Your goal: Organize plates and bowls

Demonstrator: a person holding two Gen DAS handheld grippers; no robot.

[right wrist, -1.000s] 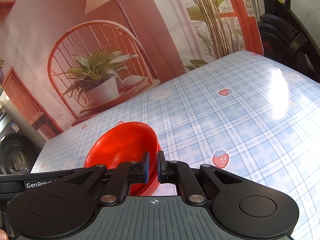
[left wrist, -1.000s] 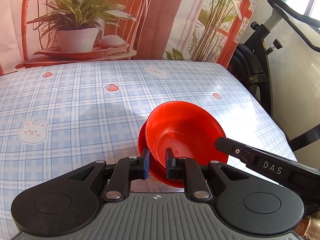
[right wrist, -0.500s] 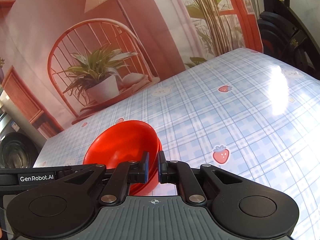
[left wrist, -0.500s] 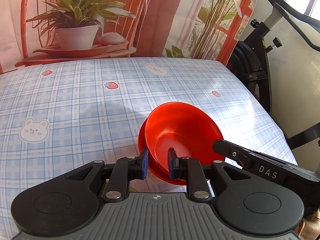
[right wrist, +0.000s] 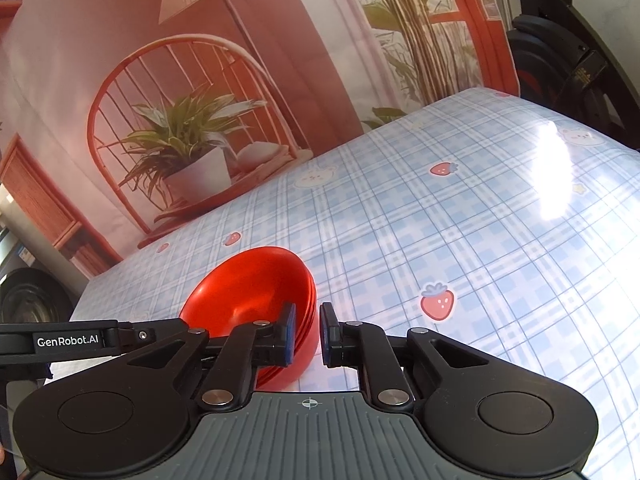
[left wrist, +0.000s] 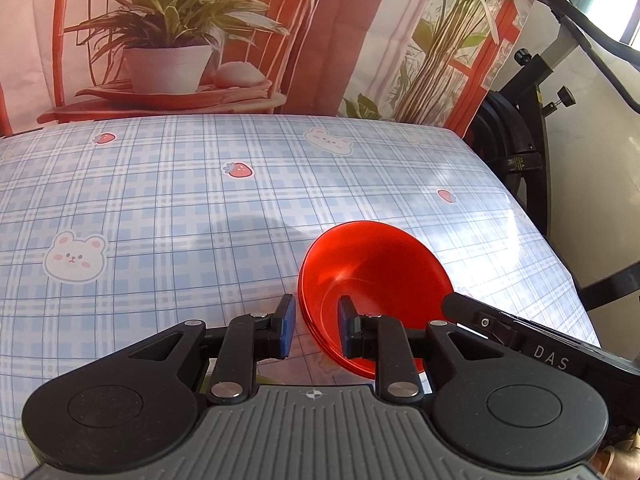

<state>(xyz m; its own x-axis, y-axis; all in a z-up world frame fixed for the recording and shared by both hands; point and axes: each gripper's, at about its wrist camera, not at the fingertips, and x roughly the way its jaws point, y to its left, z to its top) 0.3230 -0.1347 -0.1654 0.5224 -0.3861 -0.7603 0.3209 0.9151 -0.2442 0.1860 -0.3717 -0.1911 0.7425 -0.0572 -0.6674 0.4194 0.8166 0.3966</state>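
A stack of red bowls (left wrist: 376, 280) rests on the blue plaid tablecloth, near its right front part. My left gripper (left wrist: 316, 326) is open, its fingers straddling the stack's left rim without pinching it. In the right wrist view the same stack of red bowls (right wrist: 256, 292) sits low and left of centre. My right gripper (right wrist: 307, 334) is open by a narrow gap, its left finger inside the stack's right rim and its right finger outside. Each gripper's body shows at the edge of the other's view.
The tablecloth (left wrist: 168, 208) carries bear and strawberry prints. A printed backdrop (left wrist: 180, 40) with a plant and chair hangs behind the table. An exercise bike (left wrist: 532, 128) stands beyond the table's right edge.
Both grippers' jaws have widened and let go of the bowl rim. The left gripper has shifted slightly left, so the stack sits further right in its view.
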